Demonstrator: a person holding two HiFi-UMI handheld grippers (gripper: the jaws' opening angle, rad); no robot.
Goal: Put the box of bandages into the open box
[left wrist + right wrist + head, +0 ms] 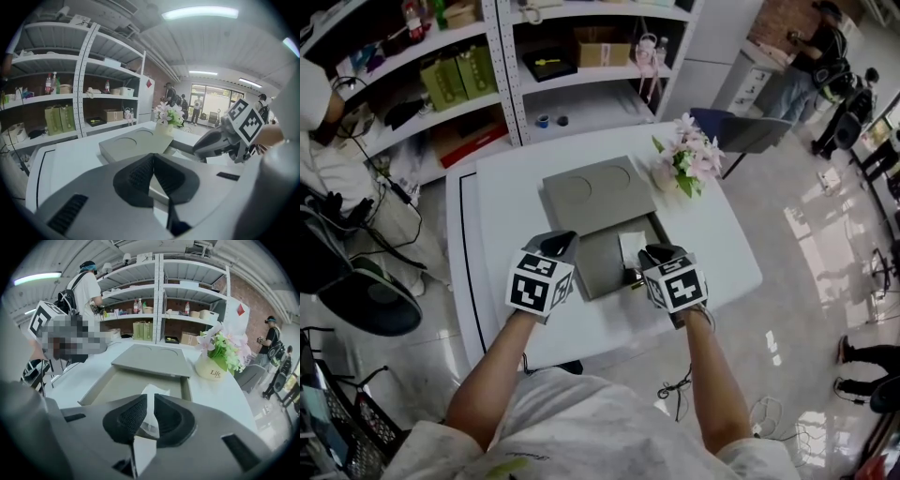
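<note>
The open grey box (602, 269) lies on the white table, its flat lid (595, 195) pushed to the far side. My right gripper (650, 256) is shut on the white box of bandages (631, 247) and holds it over the tray's right part. In the right gripper view the box of bandages (152, 393) stands up between the dark pads, above the tray floor (124, 386). My left gripper (560, 243) hovers at the tray's left edge. Seen in its own view, the left gripper (153, 172) is shut with nothing between the jaws.
A pot of pink flowers (684, 161) stands at the lid's right corner, close to the tray. Shelves (516, 66) with boxes and bottles rise behind the table (727, 253). A person sits at the far left, others stand at the back right.
</note>
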